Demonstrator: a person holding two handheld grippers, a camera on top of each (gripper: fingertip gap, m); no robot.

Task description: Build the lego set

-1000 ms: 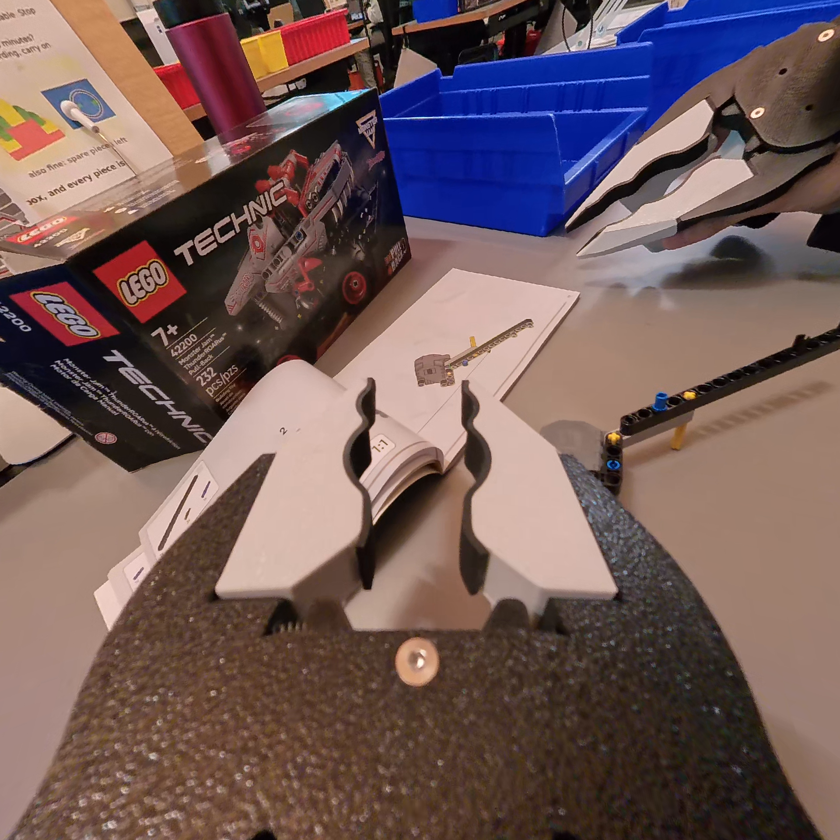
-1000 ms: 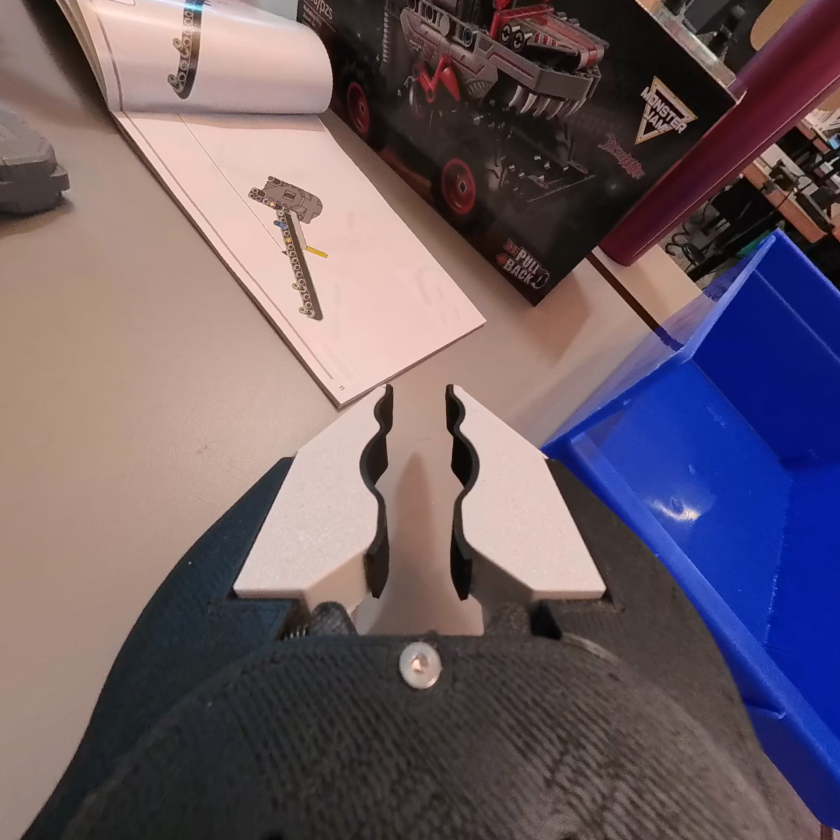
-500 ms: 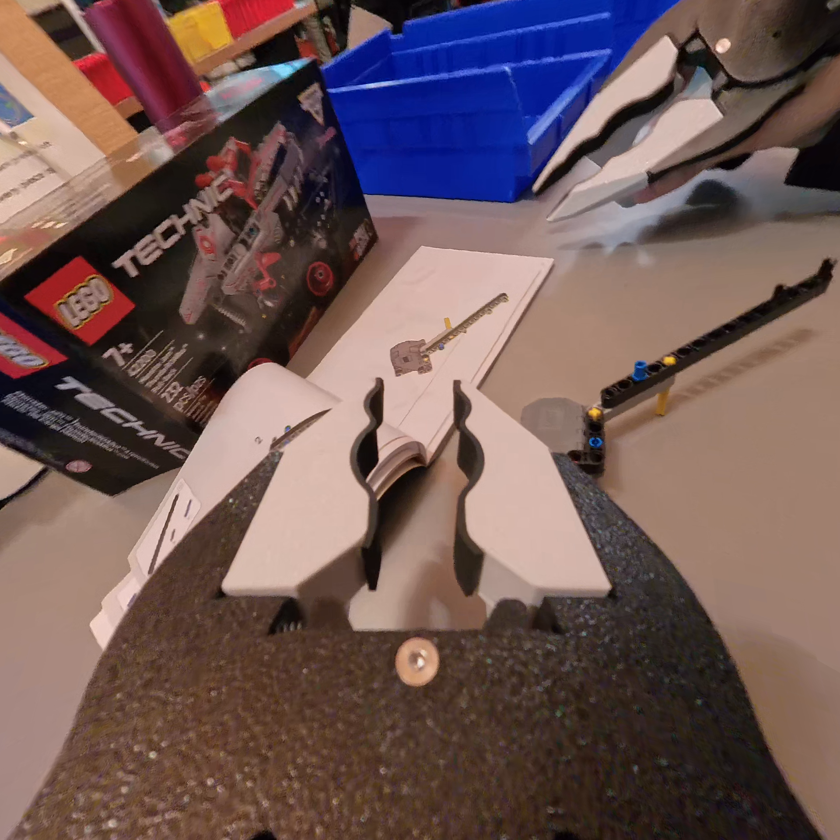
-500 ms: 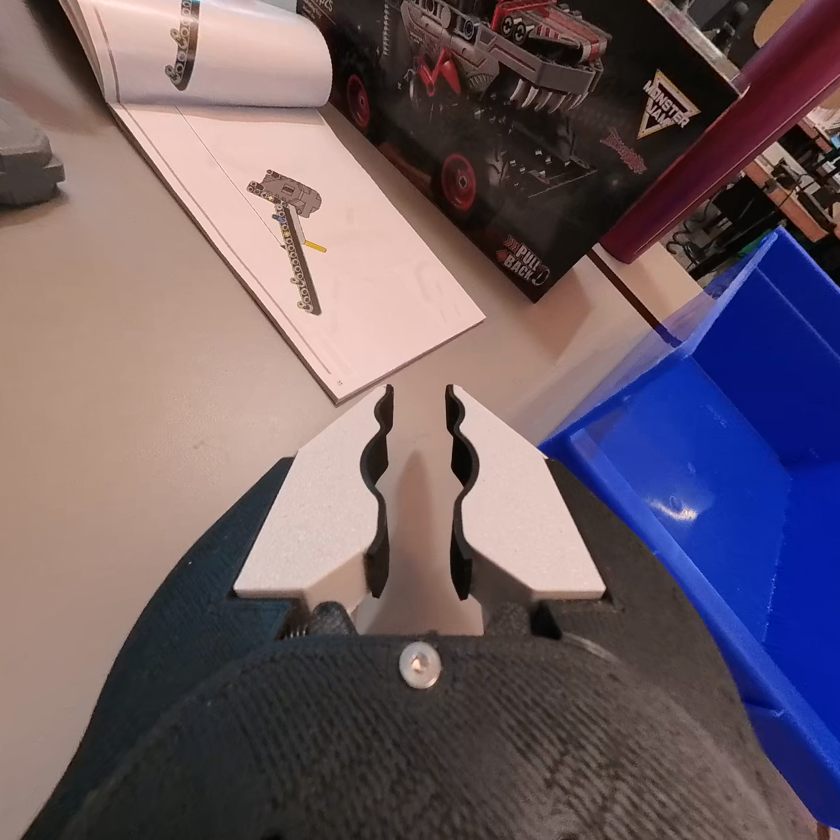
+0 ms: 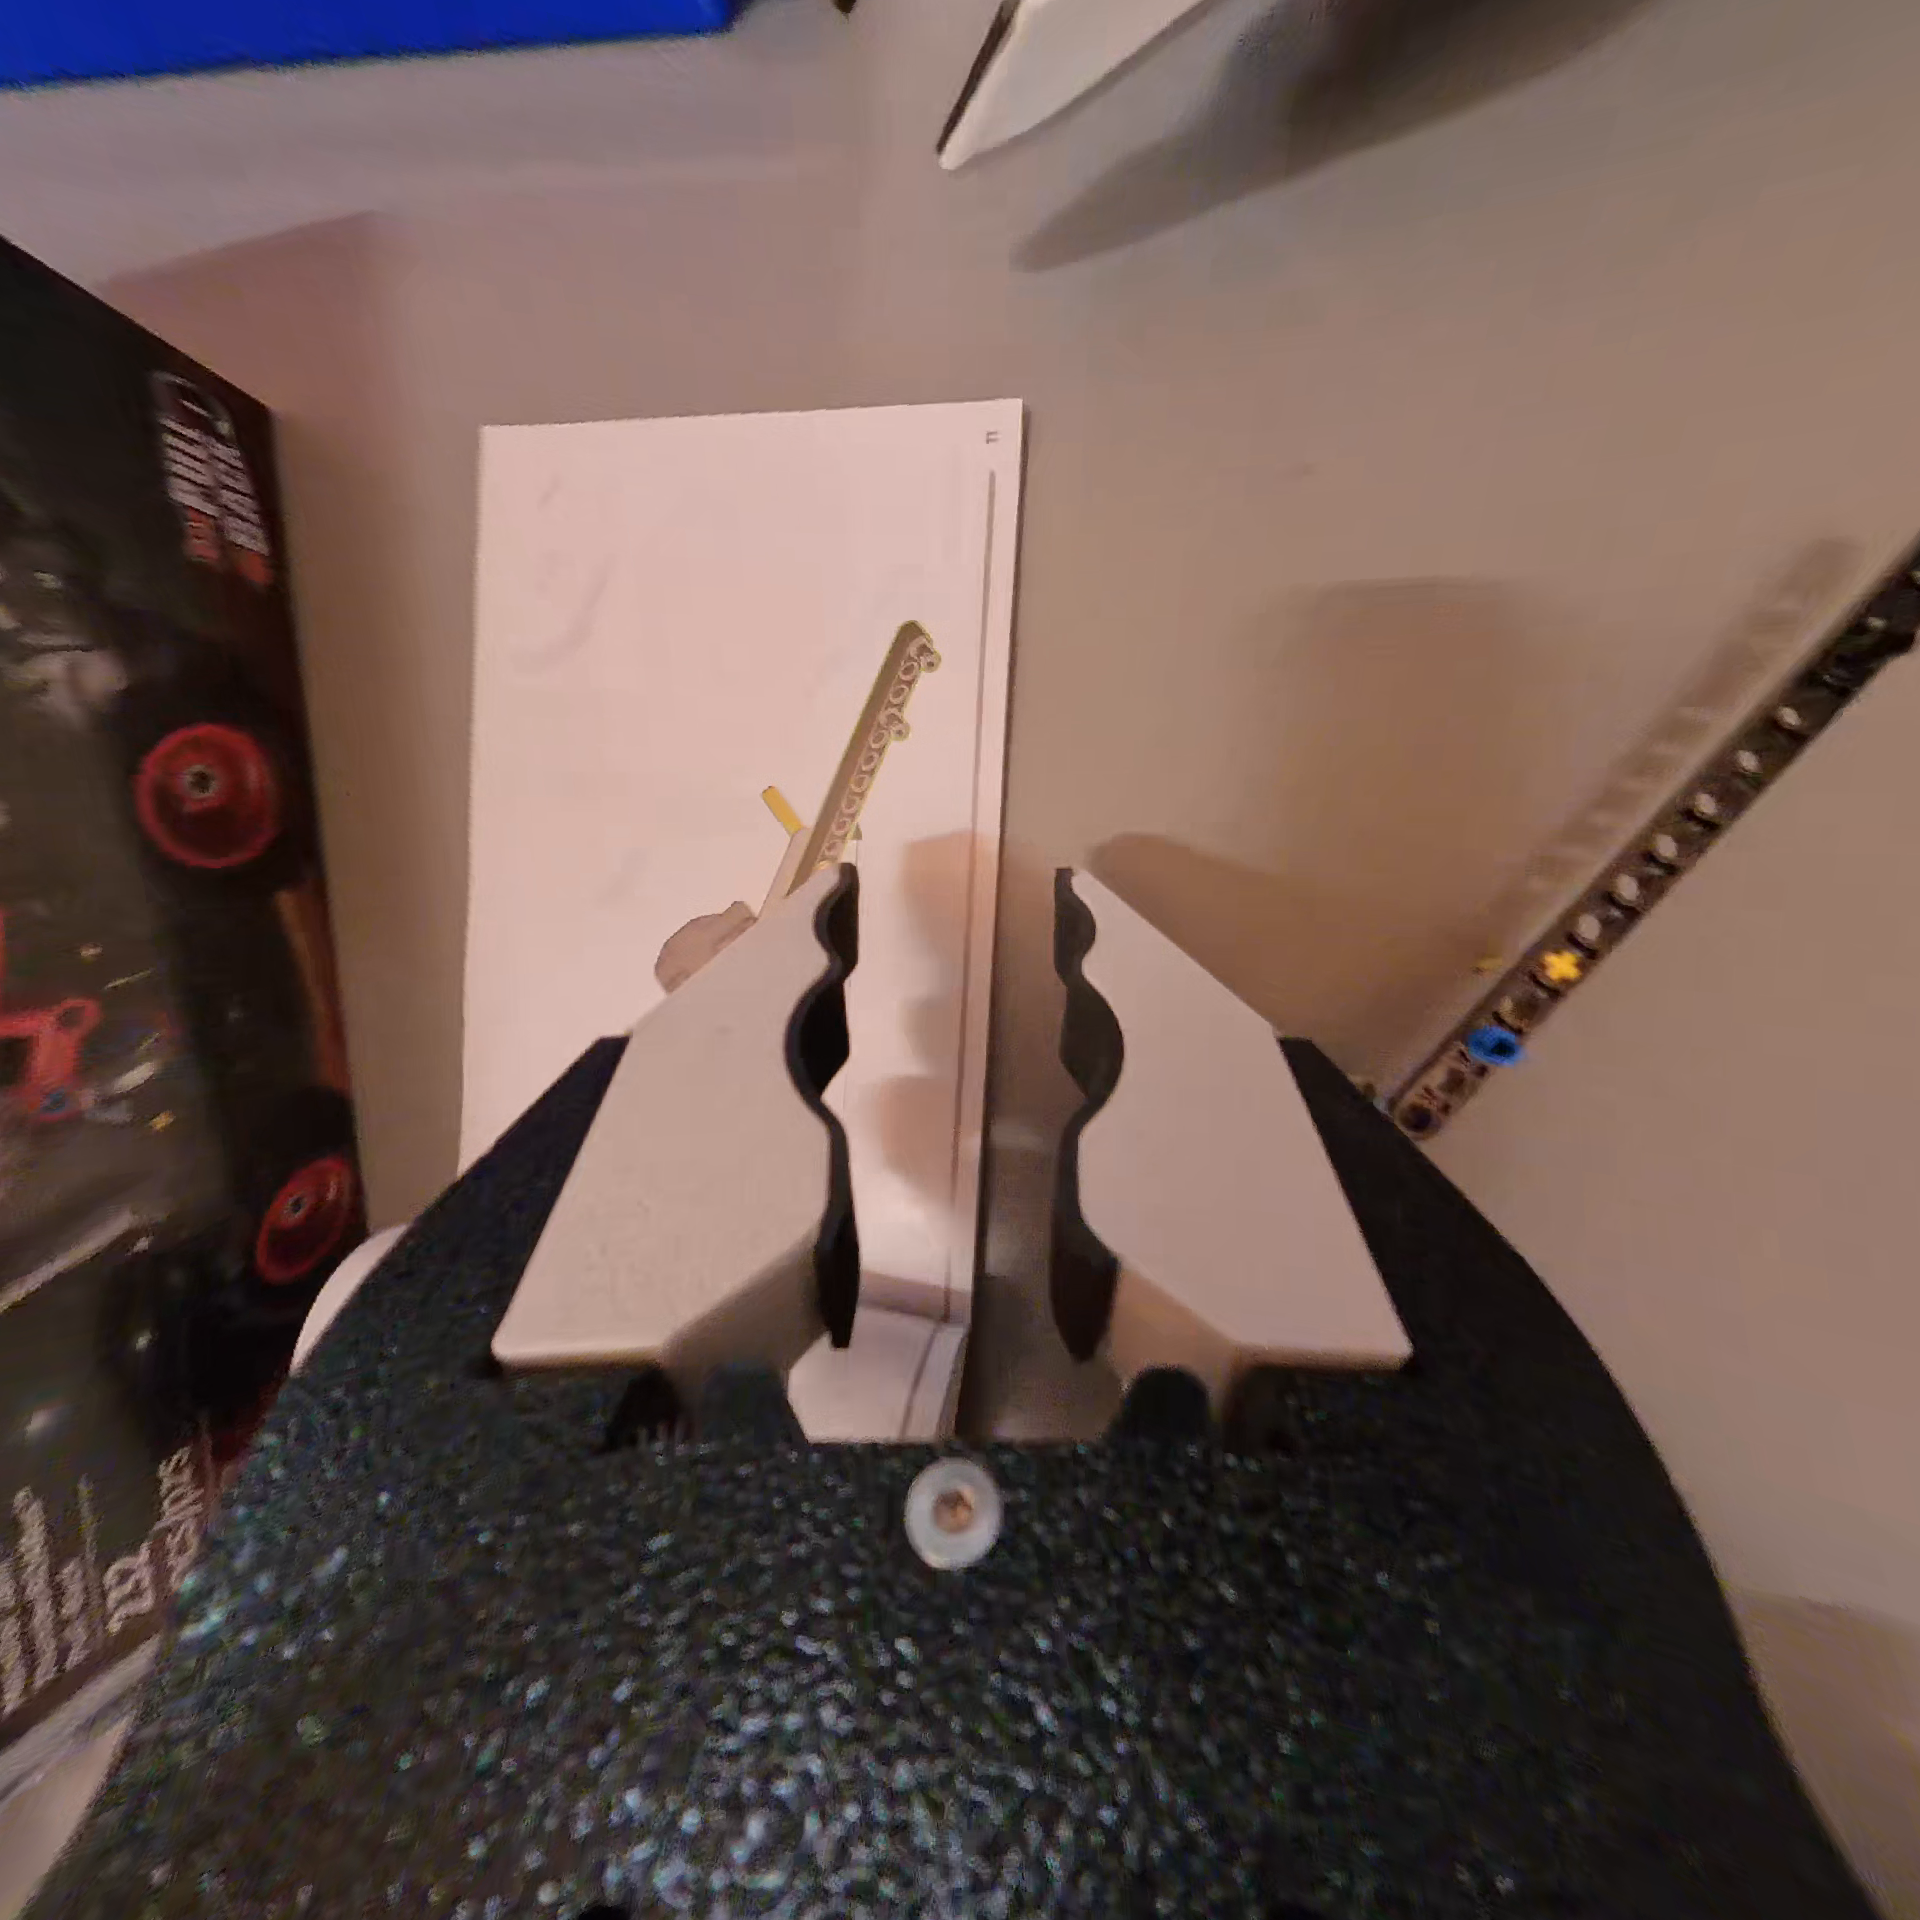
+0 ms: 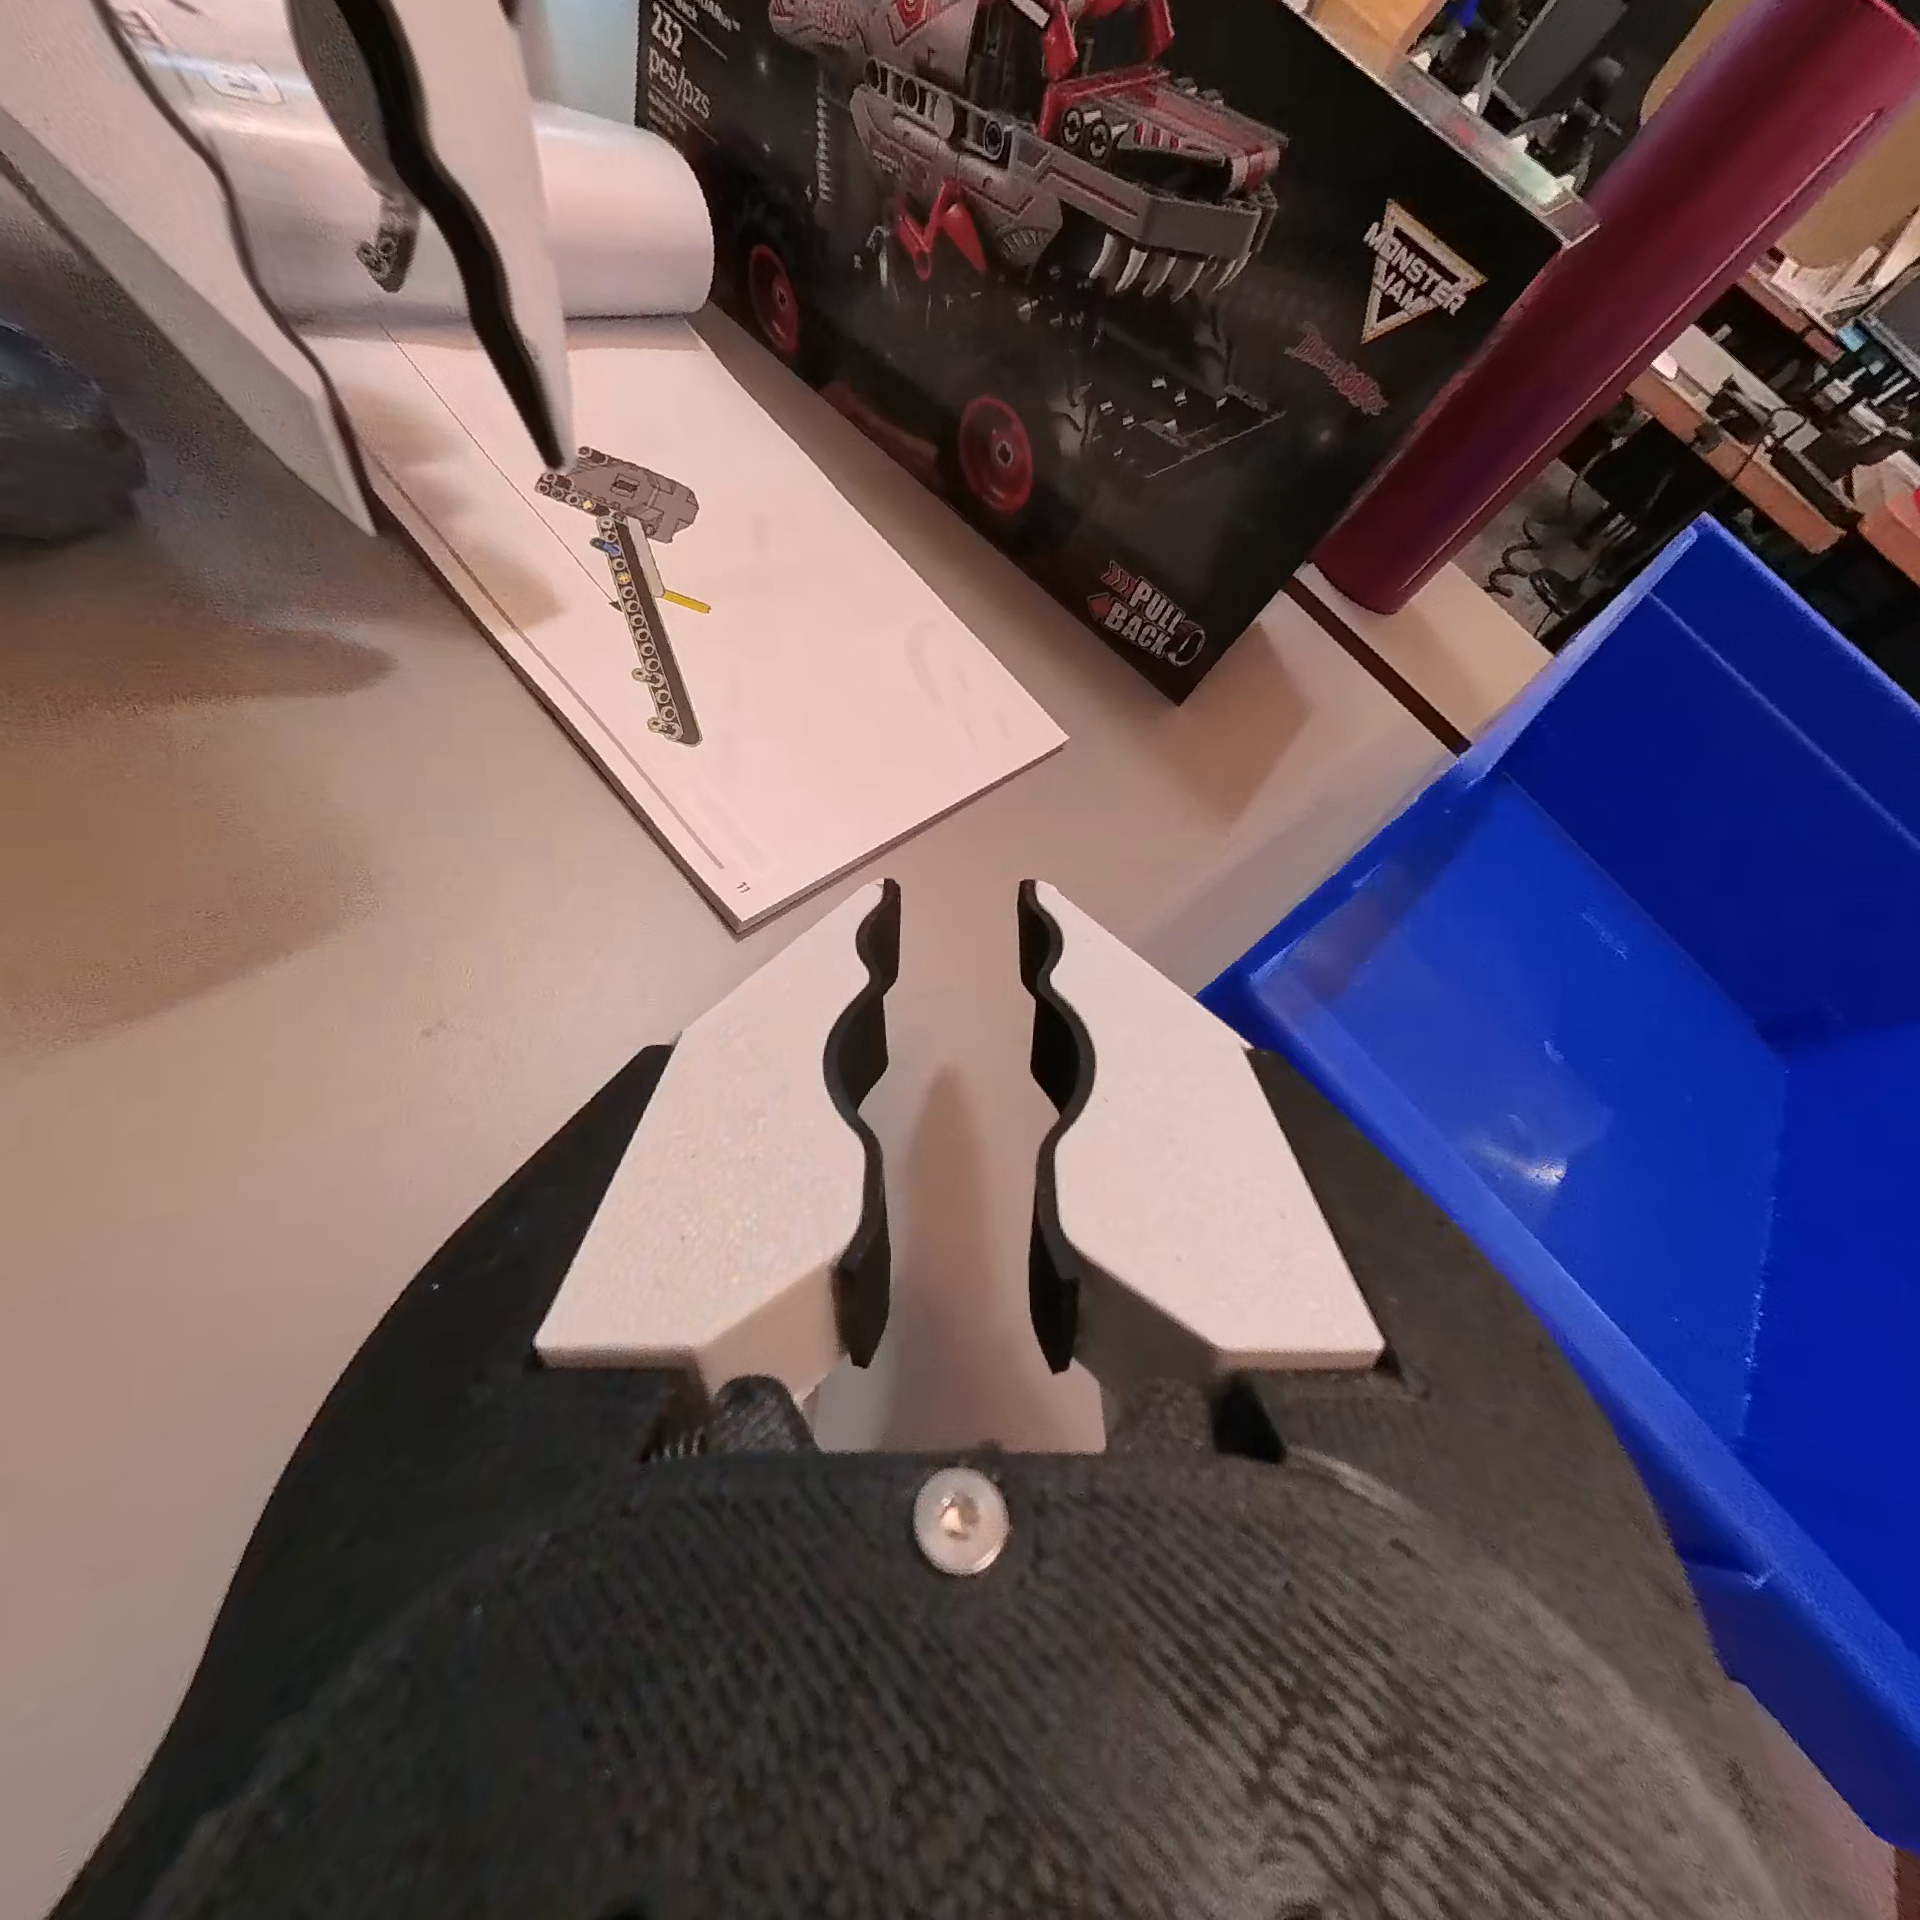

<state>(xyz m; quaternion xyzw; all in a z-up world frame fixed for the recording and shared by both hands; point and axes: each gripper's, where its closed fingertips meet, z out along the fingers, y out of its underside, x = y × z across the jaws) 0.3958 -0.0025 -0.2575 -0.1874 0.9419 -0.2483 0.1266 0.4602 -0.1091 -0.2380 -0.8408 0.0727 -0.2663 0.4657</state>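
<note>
My left gripper (image 5: 956, 883) is open and empty. It points down at the right page of the open instruction booklet (image 5: 727, 623), close above the page's right edge. In the right wrist view it (image 6: 452, 488) hangs tip-down over the booklet (image 6: 831, 675). A long black beam (image 5: 1683, 831) with a yellow and a blue pin lies on the table to its right, partly out of view. My right gripper (image 6: 956, 894) is open and empty, low over the table just past the booklet's corner. One of its fingers (image 5: 1039, 83) shows blurred in the left wrist view.
The black set box (image 6: 1039, 312) stands behind the booklet, and shows left of it in the left wrist view (image 5: 135, 831). A blue bin (image 6: 1610, 1039) sits close on my right gripper's right. A maroon cylinder (image 6: 1610, 312) stands behind the box. A blurred grey piece (image 6: 52, 468) lies far left. Some 12 cm of space lies between my two pairs of fingers. The blurred grey piece (image 6: 52, 468) is about 5 cm from my left fingertips and 15 cm from my right.
My left gripper has swung forward and tipped down over the booklet's right page, still open. The right gripper has hardly moved.
</note>
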